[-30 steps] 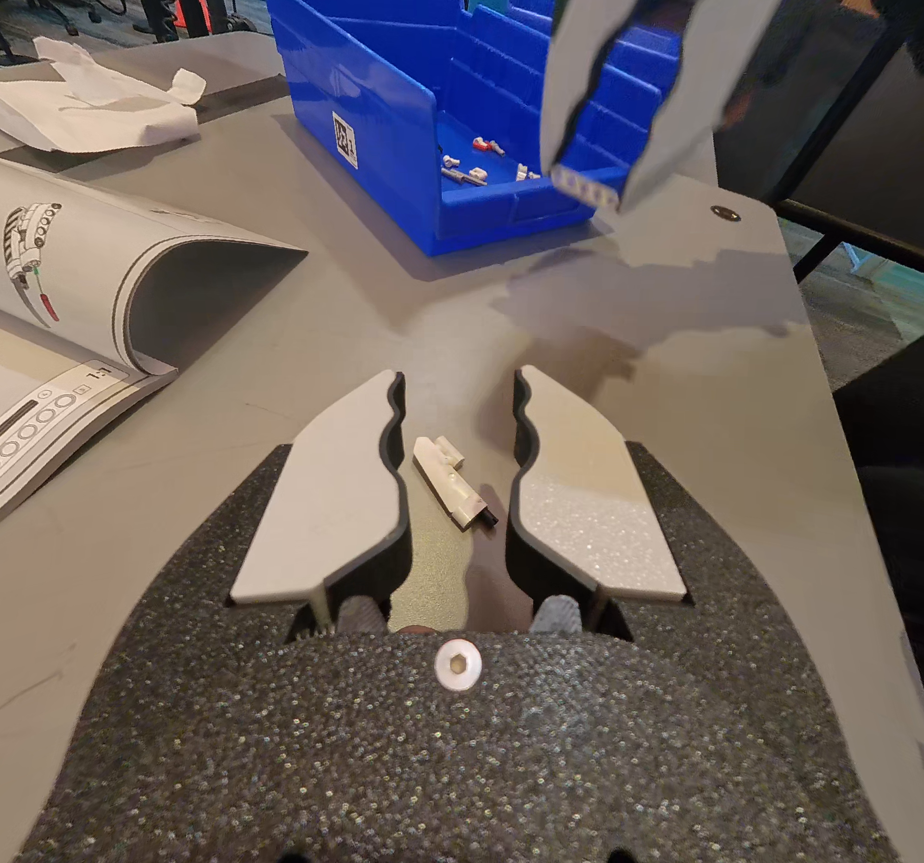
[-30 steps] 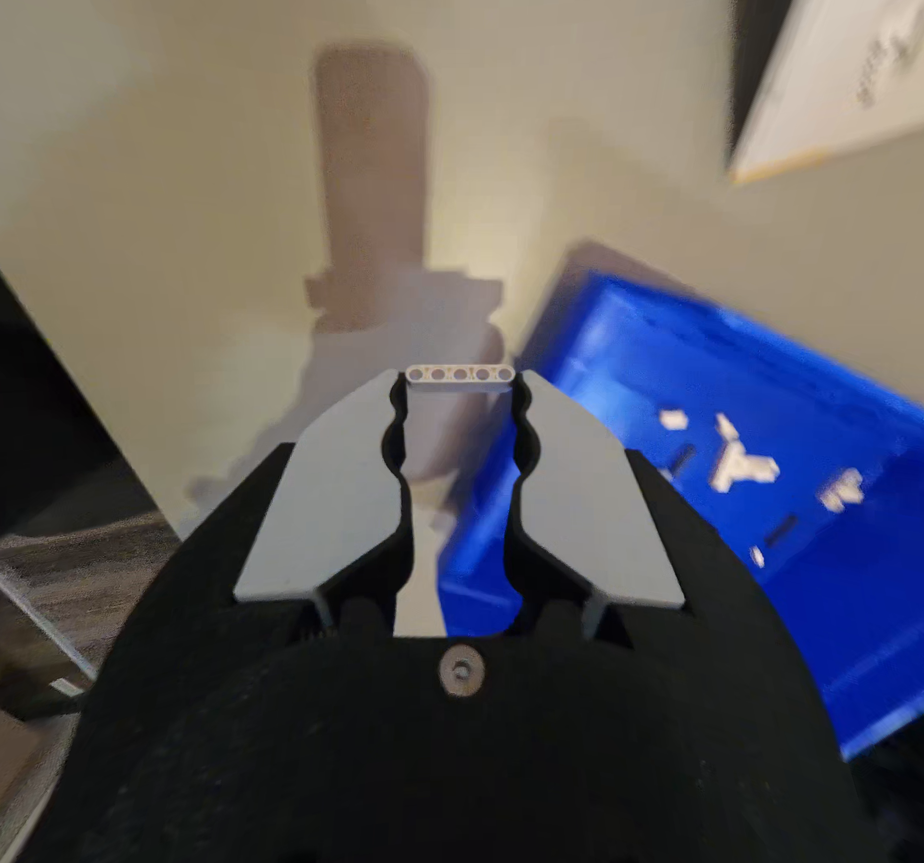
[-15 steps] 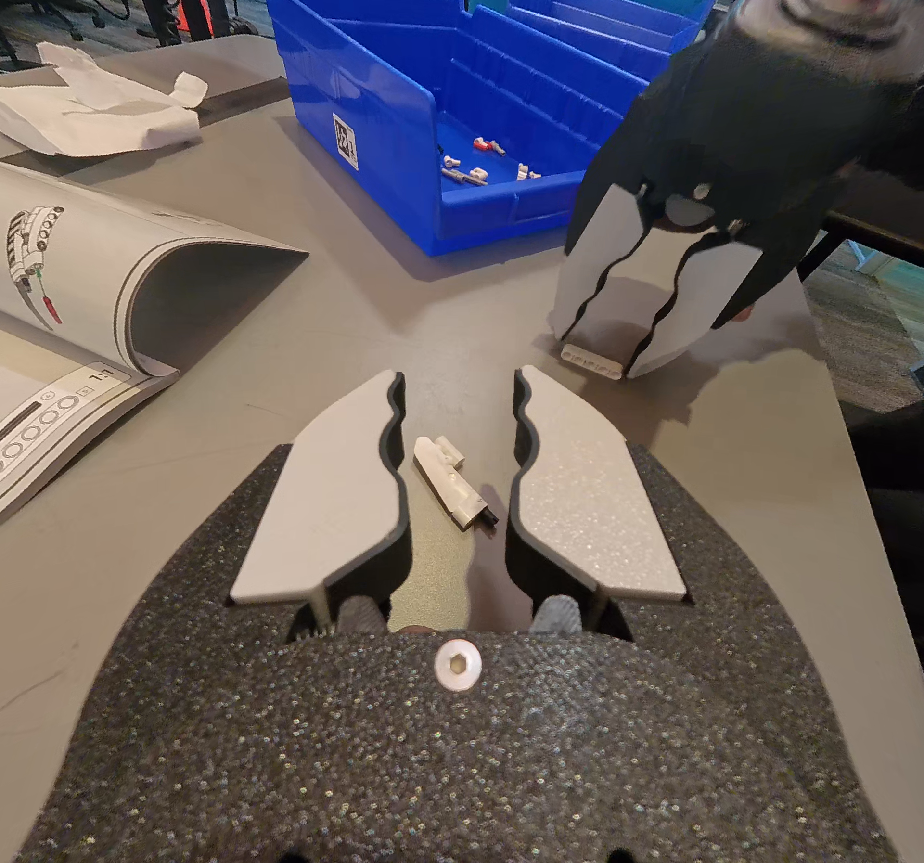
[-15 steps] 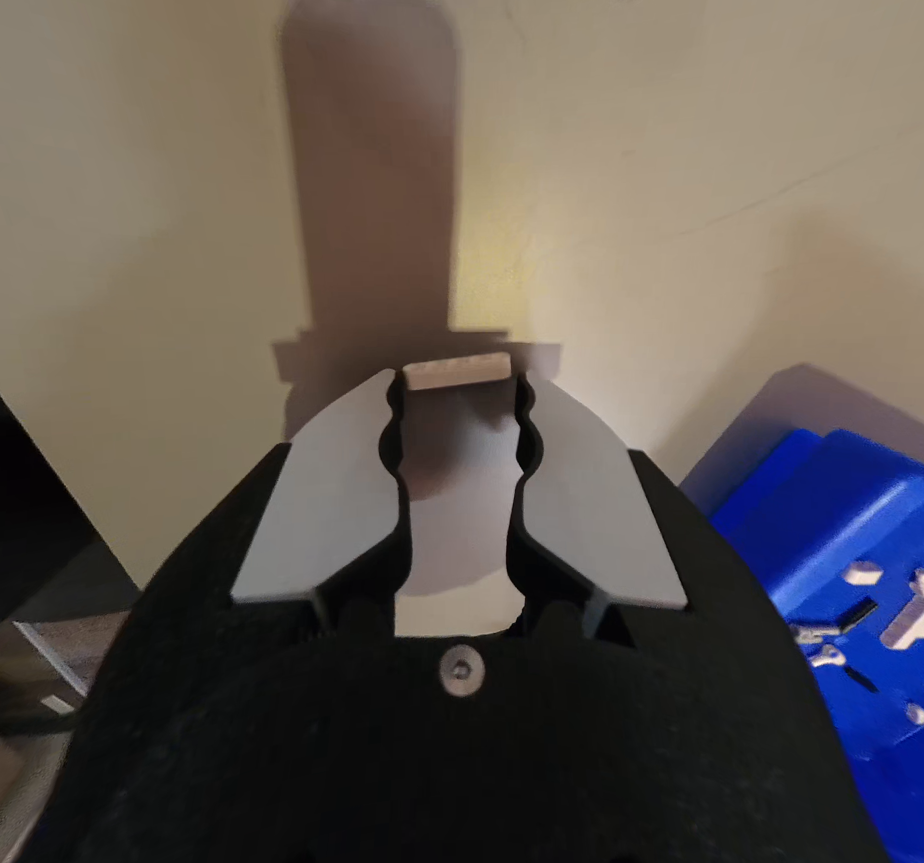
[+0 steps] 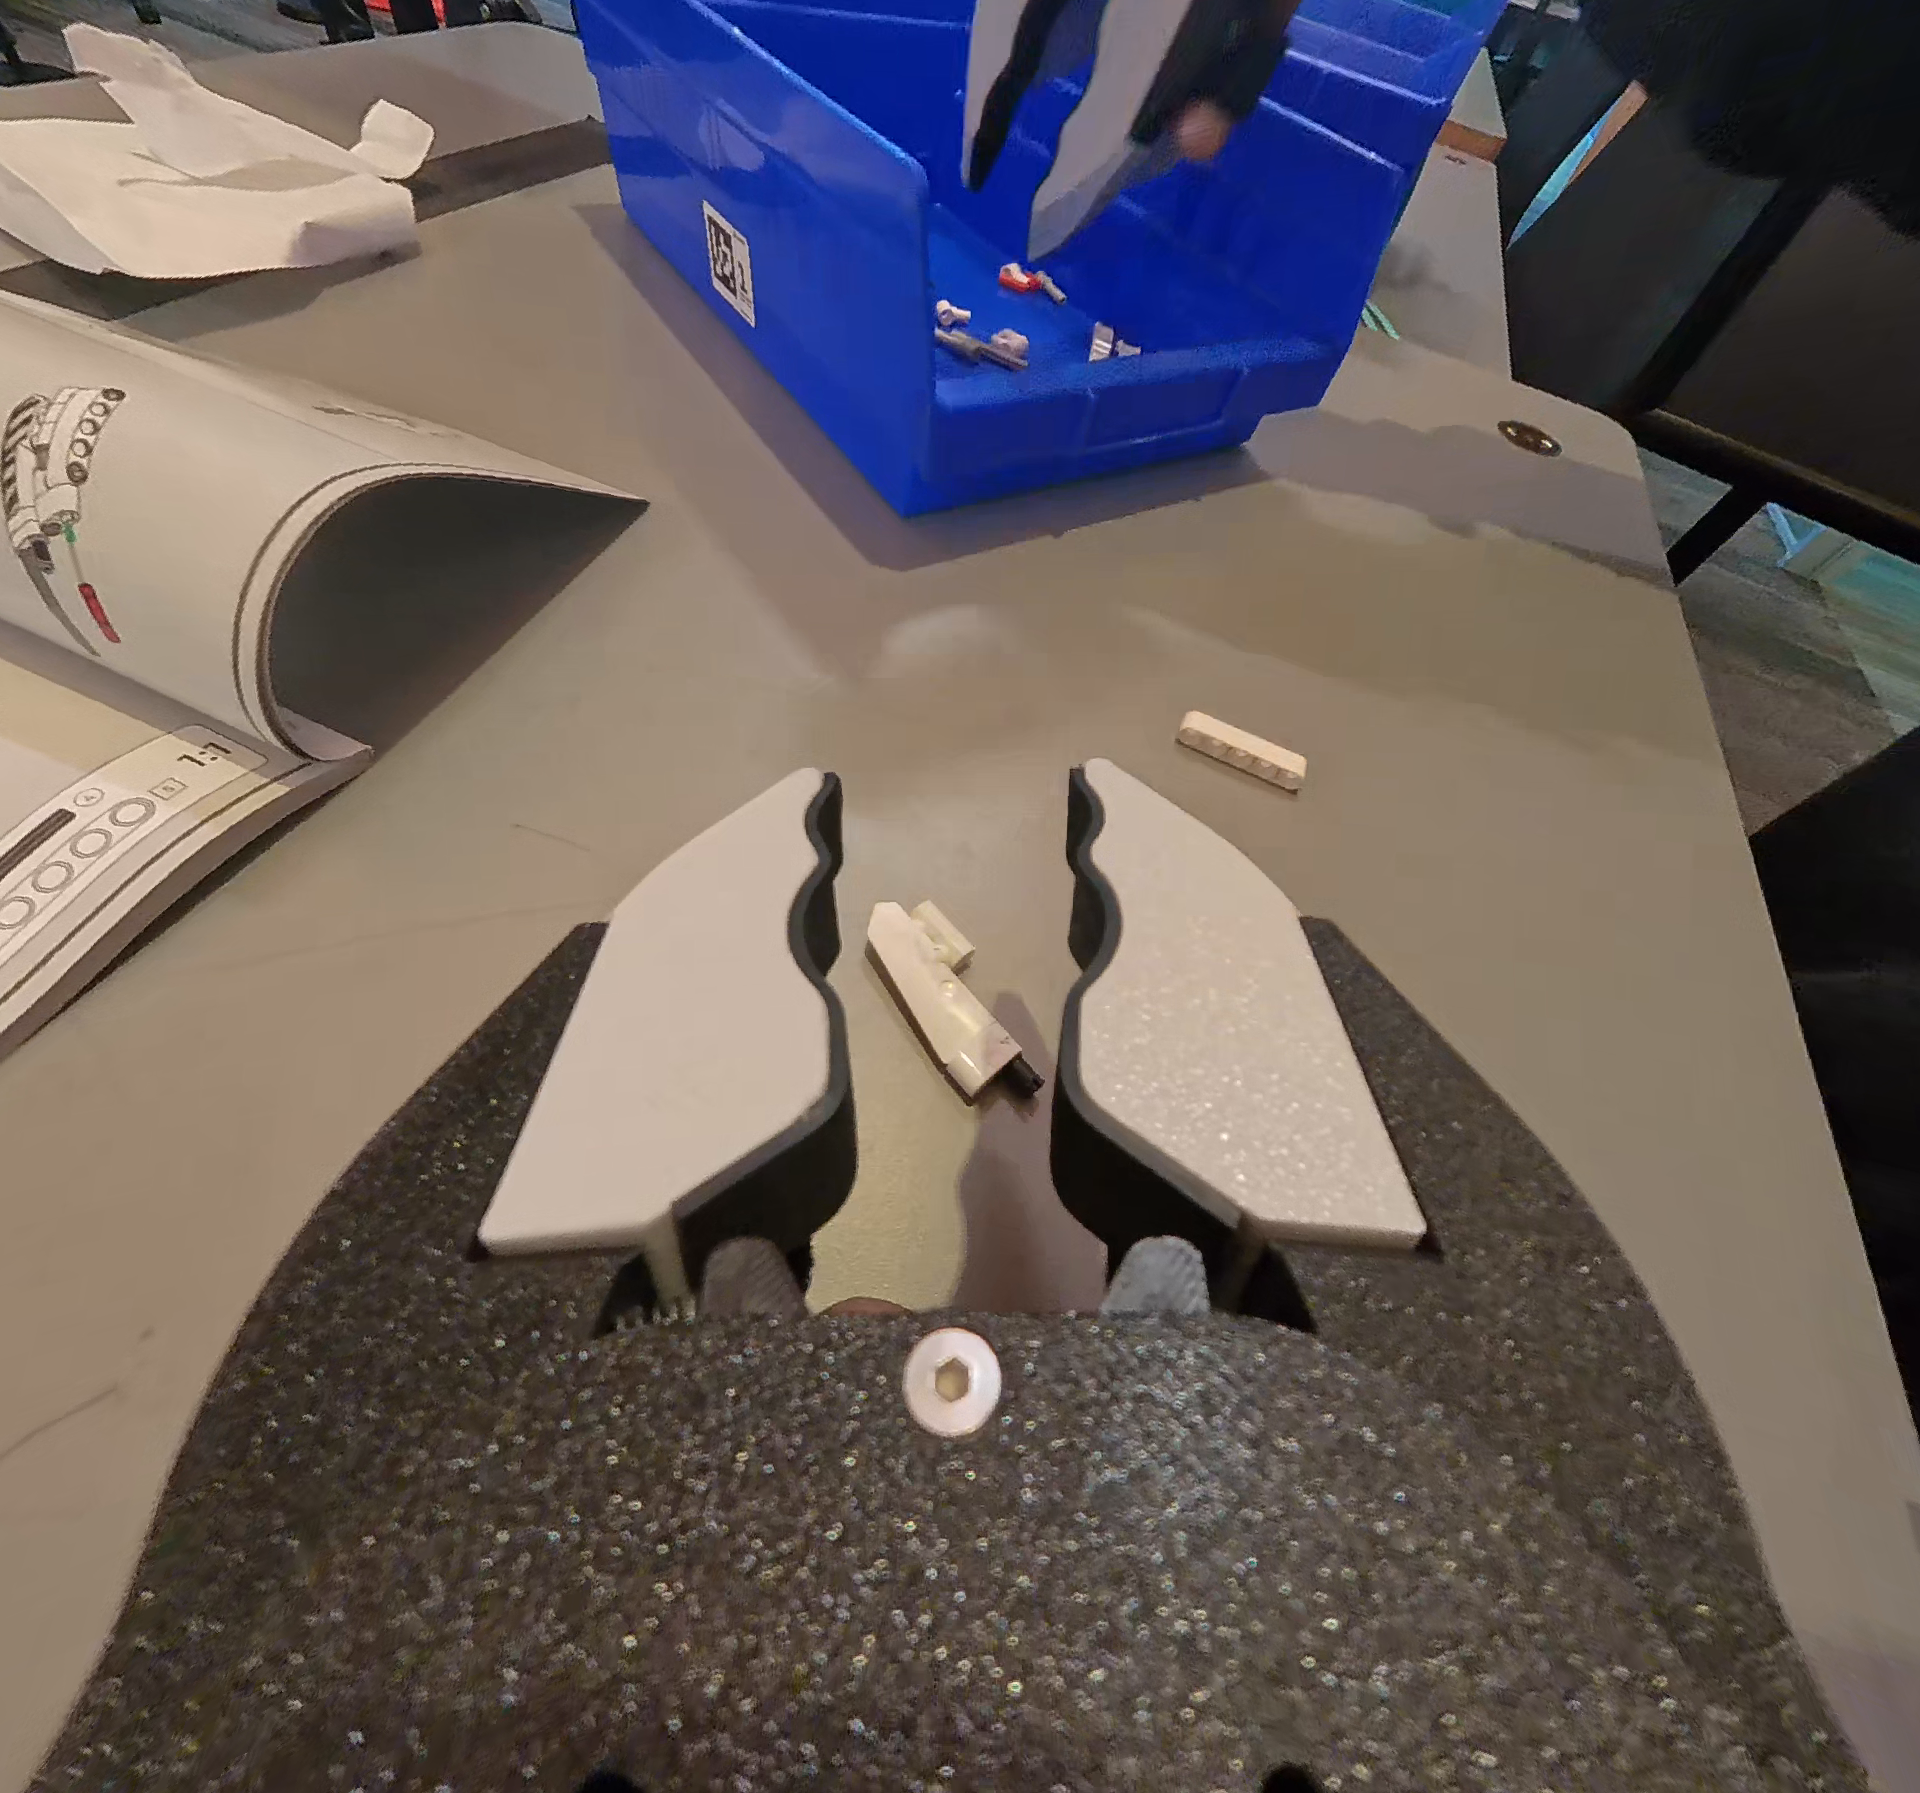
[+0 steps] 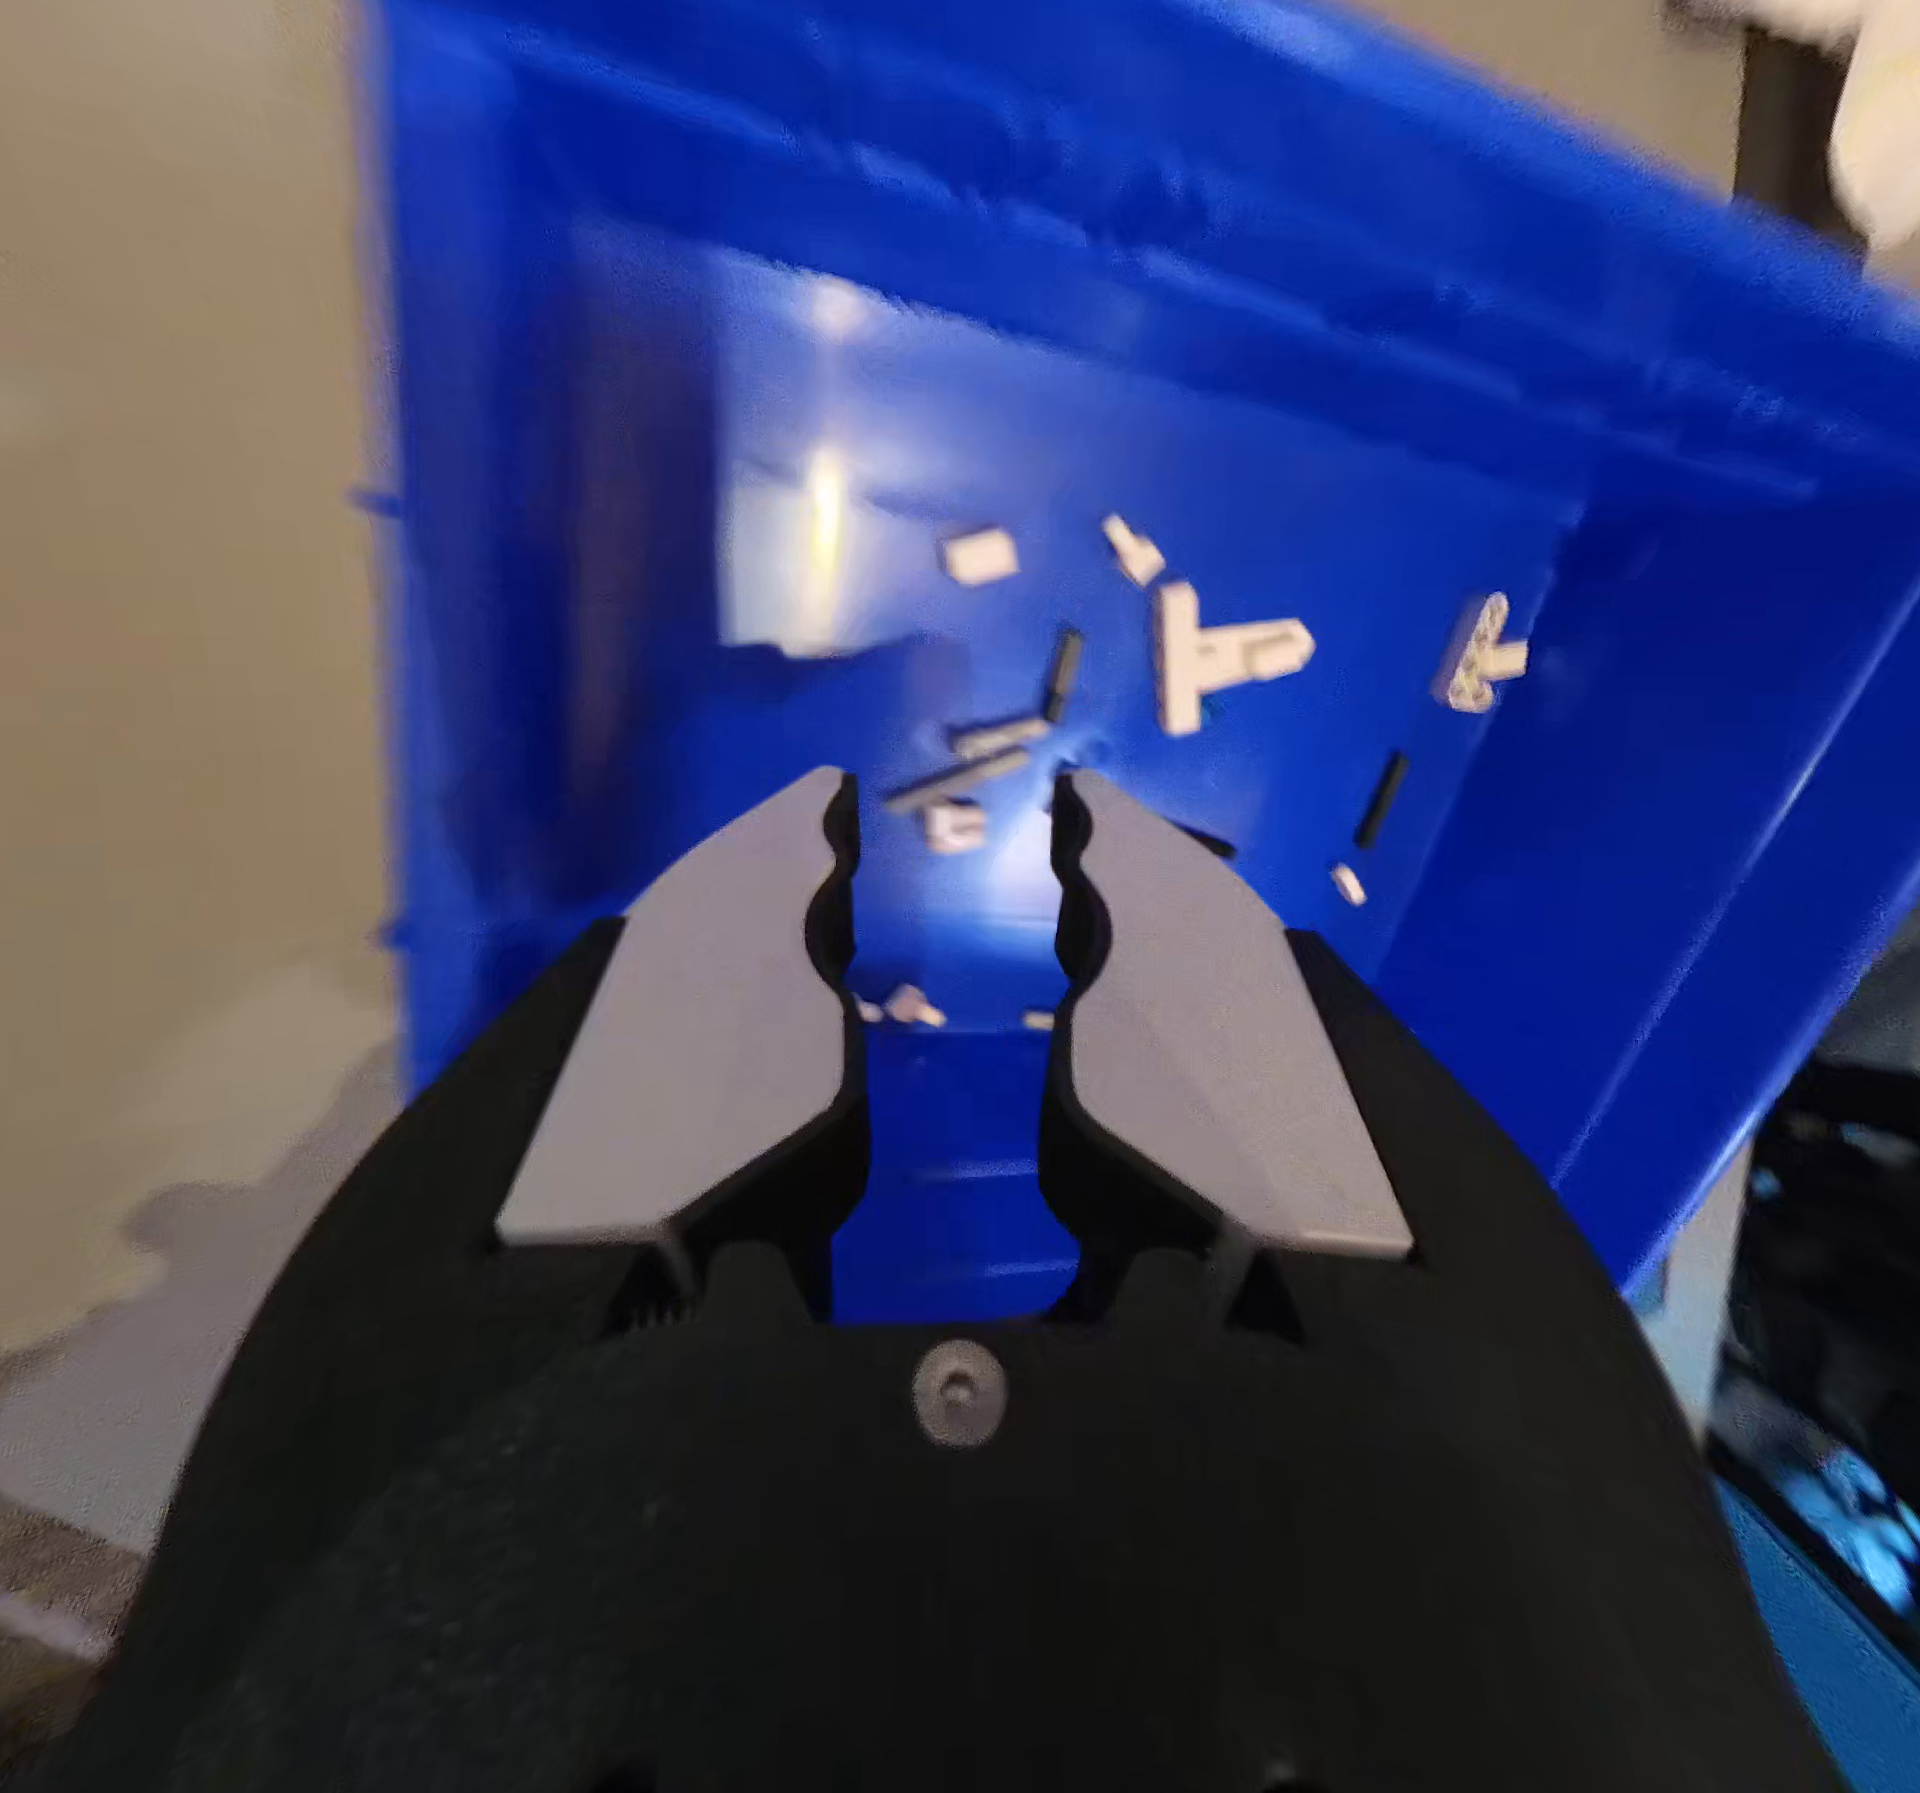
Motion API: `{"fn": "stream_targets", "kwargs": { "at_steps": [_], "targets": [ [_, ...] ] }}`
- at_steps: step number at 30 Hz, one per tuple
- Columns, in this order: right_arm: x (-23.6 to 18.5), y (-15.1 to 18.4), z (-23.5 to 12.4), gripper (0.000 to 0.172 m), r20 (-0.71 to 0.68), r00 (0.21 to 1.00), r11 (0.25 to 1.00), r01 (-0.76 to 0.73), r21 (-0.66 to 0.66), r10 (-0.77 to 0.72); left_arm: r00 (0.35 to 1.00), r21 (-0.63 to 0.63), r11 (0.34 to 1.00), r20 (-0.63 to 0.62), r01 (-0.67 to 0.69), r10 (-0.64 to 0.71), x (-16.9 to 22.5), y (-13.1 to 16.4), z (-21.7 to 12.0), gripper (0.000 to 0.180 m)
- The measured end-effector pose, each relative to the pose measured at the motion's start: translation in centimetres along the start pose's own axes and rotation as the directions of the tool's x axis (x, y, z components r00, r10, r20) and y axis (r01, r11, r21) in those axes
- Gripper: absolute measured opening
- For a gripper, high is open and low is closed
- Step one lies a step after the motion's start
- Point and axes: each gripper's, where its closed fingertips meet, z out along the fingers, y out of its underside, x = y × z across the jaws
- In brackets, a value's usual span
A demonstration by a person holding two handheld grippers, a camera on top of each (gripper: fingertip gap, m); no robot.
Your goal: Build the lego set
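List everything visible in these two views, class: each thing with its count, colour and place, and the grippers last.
Table: one, grey, under everything.
Bin: one, blue, far centre, holding small white, grey, black and red parts.
Booklet: one, white, open, left.
Crumpled paper: one, white, far left.
Holed beam: one, white, on the table beyond the left gripper.
Small assembly: one, white with black pin, on the table.
Left gripper: open, straddling the assembly, apart from it.
Right gripper: open, bare, over the bin.

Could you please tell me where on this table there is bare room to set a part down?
Bare table lies between the booklet, the blue bin and the left tongs. The right edge past the white beam is free too. It is crowded inside the bin, where the right tongs hang open.
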Motion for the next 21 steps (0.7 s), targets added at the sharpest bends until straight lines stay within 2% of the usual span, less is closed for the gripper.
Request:
{"fn": "stream_targets", "kwargs": {
  "at_steps": [2, 6, 13, 14, 18, 21],
  "targets": [
    [1.6, 1.6, 1.8, 0.031, 0.022, 1.000, 0.996, -0.019, -0.086, 0.021, 1.000, 0.005, 1.000, 0.003, 0.002, -0.002, -0.1, 0.0, -0.1, 0.042],
    [2.8, 2.5, 3.5, 0.016, 0.084, 0.989, 0.983, -0.111, -0.144, 0.124, 1.000, 0.004, 1.000, -0.001, 0.005, -0.005, 0.0, 0.0, -0.1, 0.042],
    [2.4, 3.7, 6.0, 0.020, 0.127, 0.973, 0.956, -0.158, -0.247, 0.194, 1.000, 0.017, 1.000, -0.018, 0.005, -0.004, 0.2, -0.2, -0.2, 0.042],
    [2.3, 3.5, 6.1, 0.011, 0.137, 0.970, 0.957, -0.164, -0.239, 0.200, 1.000, 0.019, 1.000, -0.019, 0.003, -0.003, 0.2, -0.2, -0.3, 0.042],
    [1.8, 3.4, 5.7, 0.009, 0.147, 0.970, 0.961, -0.156, -0.228, 0.193, 1.000, 0.021, 1.000, -0.016, -0.003, 0.003, 0.2, -0.2, -0.3, 0.042],
    [0.4, 1.3, 2.7, 0.009, 0.140, 0.972, 0.978, -0.173, -0.119, 0.189, 1.000, 0.022, 1.000, -0.014, -0.003, 0.003, 0.2, -0.2, -0.3, 0.042]
  ]
}}
